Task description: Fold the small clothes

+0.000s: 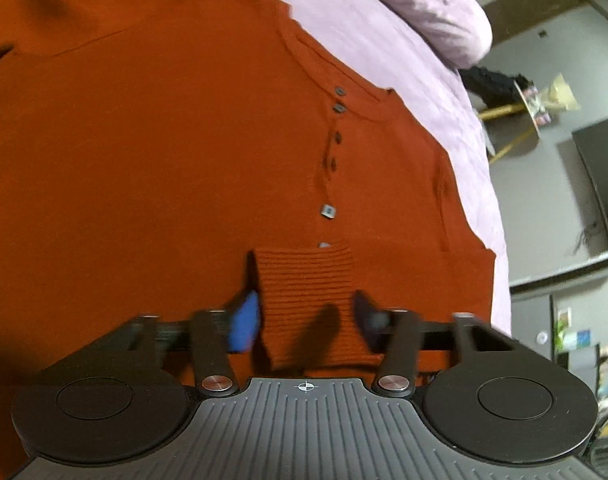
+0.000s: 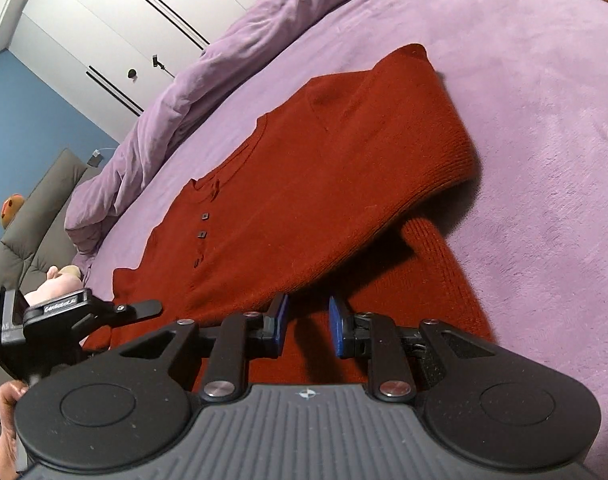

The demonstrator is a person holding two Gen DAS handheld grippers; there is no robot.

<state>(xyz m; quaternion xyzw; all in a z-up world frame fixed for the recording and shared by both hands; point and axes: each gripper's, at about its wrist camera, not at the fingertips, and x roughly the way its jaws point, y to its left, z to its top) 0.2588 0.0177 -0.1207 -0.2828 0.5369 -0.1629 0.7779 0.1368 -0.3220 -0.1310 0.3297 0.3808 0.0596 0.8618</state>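
A rust-red knit sweater (image 1: 163, 160) with dark buttons lies flat on the purple bed cover (image 1: 364, 20). In the left wrist view my left gripper (image 1: 306, 316) has its jaws apart around the ribbed cuff (image 1: 304, 280) of a sleeve folded across the sweater's body; whether the blue pads (image 1: 245, 324) touch the cuff I cannot tell. In the right wrist view my right gripper (image 2: 308, 322) is open and empty, low over the sweater (image 2: 304, 168) near its other sleeve (image 2: 436, 272). My left gripper also shows at the left edge of that view (image 2: 143, 308).
A bunched purple duvet (image 2: 207, 80) lies along the far side of the bed. A grey sofa (image 2: 27, 224) with a soft toy (image 2: 59, 280) stands beyond it, under white wardrobes (image 2: 115, 20). A dark screen (image 1: 600, 176) and a small table (image 1: 532, 100) stand off the bed.
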